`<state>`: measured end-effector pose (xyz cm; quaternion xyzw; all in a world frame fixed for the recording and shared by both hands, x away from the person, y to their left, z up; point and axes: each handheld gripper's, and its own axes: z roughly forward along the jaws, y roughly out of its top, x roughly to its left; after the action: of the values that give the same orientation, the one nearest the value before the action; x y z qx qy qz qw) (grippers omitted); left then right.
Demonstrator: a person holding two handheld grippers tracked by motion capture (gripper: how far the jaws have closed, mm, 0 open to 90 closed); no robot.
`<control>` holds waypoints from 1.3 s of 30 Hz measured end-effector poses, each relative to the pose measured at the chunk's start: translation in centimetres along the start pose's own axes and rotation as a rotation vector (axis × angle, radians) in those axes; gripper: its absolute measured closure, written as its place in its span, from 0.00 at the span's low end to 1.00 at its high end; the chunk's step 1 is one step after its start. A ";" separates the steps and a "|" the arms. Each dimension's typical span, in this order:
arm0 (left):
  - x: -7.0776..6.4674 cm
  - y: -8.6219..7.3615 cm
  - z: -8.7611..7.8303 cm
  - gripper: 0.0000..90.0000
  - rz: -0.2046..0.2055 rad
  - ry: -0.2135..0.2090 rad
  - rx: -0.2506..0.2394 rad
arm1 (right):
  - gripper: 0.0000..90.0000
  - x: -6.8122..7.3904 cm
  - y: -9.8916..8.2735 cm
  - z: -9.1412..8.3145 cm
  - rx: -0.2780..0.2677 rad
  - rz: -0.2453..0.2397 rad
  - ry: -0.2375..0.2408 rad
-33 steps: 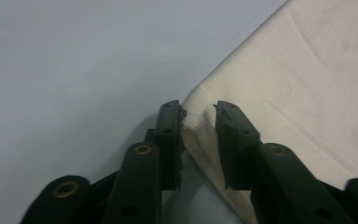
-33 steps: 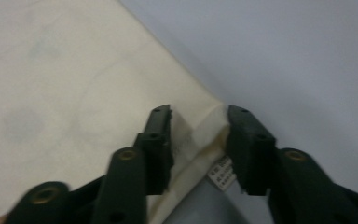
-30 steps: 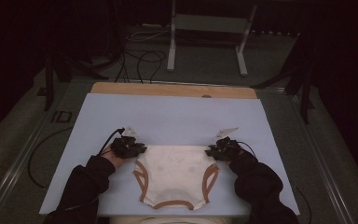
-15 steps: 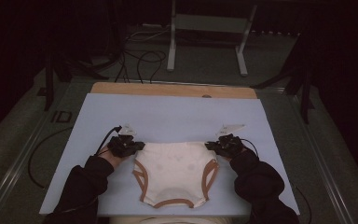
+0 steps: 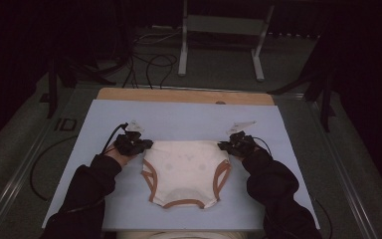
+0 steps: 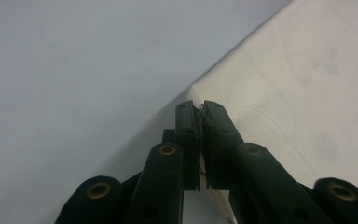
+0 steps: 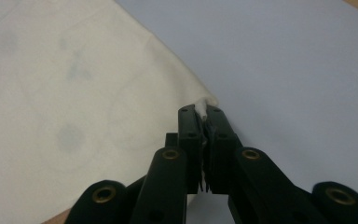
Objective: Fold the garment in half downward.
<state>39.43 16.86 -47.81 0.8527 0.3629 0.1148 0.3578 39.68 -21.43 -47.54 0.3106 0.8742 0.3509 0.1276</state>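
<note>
Left gripper (image 5: 146, 144): at the left of the high view, held in the person's left hand; its jaws are clamped on the upper left corner of the cream underpants (image 5: 186, 172); in the left gripper view the left gripper (image 6: 201, 109) pinches a small peak of cloth between its tips.
Cream underpants: in the middle of the near half of the pale blue mat (image 5: 189, 119), waistband toward the far side, brown-trimmed leg openings and crotch toward the person; the body lies spread out between the two grippers.
Right gripper (image 5: 225, 146): at the right of the high view, in the person's right hand; jaws pressed together on the upper right corner of the waistband; in the right gripper view the right gripper (image 7: 205, 112) has a tuft of white cloth poking out above its tips.
Sleeves: dark, coming in from the bottom edge on both sides of the garment.
Surroundings: a wooden strip (image 5: 184, 95) runs along the mat's far edge.
</note>
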 end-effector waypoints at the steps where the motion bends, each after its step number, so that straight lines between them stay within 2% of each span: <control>1: 0.2 0.2 0.1 0.95 -0.009 -0.003 -0.010 | 0.97 -0.2 0.2 0.2 0.003 0.003 -0.005; 3: 0.5 0.7 0.2 0.95 -0.008 0.002 -0.020 | 0.97 -0.9 0.7 0.6 0.011 0.009 -0.019; 16: 2.1 2.5 2.1 0.95 0.002 0.051 -0.027 | 0.97 -3.2 2.0 2.0 0.030 0.037 -0.048; 22: 3.0 3.0 2.8 0.95 -0.036 0.051 -0.040 | 0.97 -4.2 2.4 2.6 0.036 0.058 -0.057; 26: 3.3 3.2 3.1 0.95 -0.037 0.058 -0.040 | 0.96 -4.8 2.7 2.9 0.033 0.070 -0.056; 33: 3.9 3.7 3.7 0.95 -0.067 0.049 -0.049 | 0.96 -5.7 2.8 3.5 0.038 0.093 -0.063; 37: 3.8 4.1 3.8 0.95 -0.062 0.050 -0.050 | 0.96 -6.1 3.0 3.7 0.041 0.106 -0.064; 39: 3.8 4.1 3.8 0.95 -0.072 0.056 -0.062 | 0.96 -6.1 3.1 3.7 0.039 0.108 -0.067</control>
<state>46.06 15.57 -47.99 0.8240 0.3996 0.1368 0.3776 47.48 -21.57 -48.07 0.3714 0.8581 0.3293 0.1317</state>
